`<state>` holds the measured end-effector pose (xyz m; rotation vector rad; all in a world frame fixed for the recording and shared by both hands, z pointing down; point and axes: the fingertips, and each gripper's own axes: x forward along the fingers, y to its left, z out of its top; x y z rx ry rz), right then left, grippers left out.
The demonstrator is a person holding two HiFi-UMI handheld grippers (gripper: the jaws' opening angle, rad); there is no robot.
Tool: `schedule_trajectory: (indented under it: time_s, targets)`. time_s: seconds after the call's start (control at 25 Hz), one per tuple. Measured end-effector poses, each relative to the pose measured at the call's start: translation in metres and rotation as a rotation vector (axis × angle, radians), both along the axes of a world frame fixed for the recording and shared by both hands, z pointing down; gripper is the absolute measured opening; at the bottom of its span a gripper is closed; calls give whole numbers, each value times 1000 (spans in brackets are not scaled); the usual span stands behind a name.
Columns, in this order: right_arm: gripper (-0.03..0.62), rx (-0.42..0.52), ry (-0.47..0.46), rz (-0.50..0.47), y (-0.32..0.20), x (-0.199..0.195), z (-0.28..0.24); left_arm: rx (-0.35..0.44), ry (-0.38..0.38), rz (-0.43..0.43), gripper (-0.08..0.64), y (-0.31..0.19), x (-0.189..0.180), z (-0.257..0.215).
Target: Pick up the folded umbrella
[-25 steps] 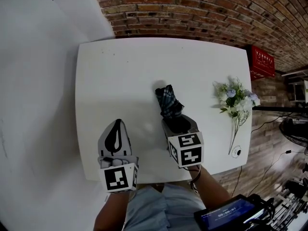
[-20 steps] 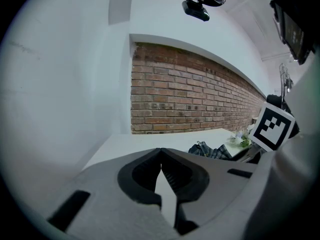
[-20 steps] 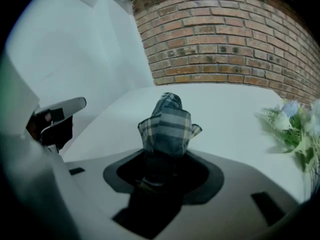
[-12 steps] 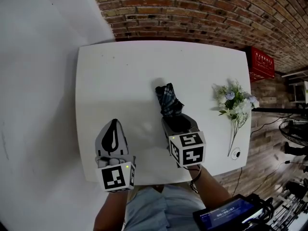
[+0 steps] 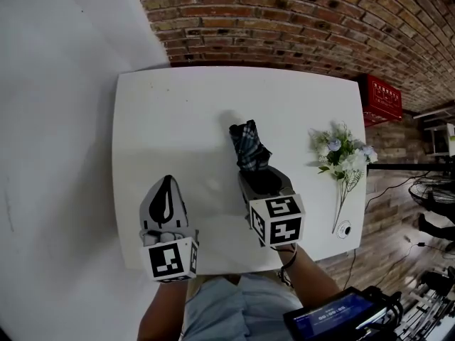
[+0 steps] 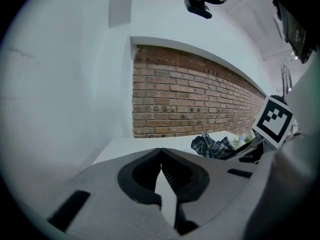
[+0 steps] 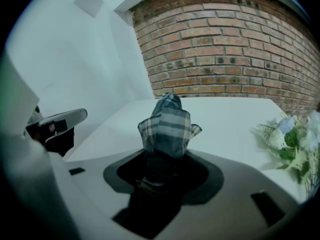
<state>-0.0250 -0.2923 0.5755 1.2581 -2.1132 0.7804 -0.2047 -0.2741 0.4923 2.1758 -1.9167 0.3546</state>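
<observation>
Right gripper [image 5: 261,181] clamped on the folded umbrella [image 5: 249,148]: the right gripper view shows both jaws pressed on the dark lower end, with the plaid canopy [image 7: 166,124] sticking out past the tips toward 12 o'clock. The umbrella sits over the middle of the white table [image 5: 185,105], tilted slightly toward 11 o'clock, with a soft shadow on the tabletop just past its far end (contact with the surface cannot be judged). Left gripper [image 5: 169,183] is at 7 o'clock of the umbrella, over the table's near edge; its jaws [image 6: 161,156] meet at the tips with nothing between them. A flower bunch [image 5: 343,155] lies at 3 o'clock of the umbrella, well apart, near the table's right edge. A brick wall [image 5: 284,20] runs beyond the table at 12 o'clock.
</observation>
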Motion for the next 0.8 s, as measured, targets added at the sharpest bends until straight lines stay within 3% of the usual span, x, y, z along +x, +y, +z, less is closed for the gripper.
schedule_trajectory:
  time_s: [0.8]
  targets:
    - [204,146,-34,3,-7,0,-56,63,-17,-1,8,7,0,-32]
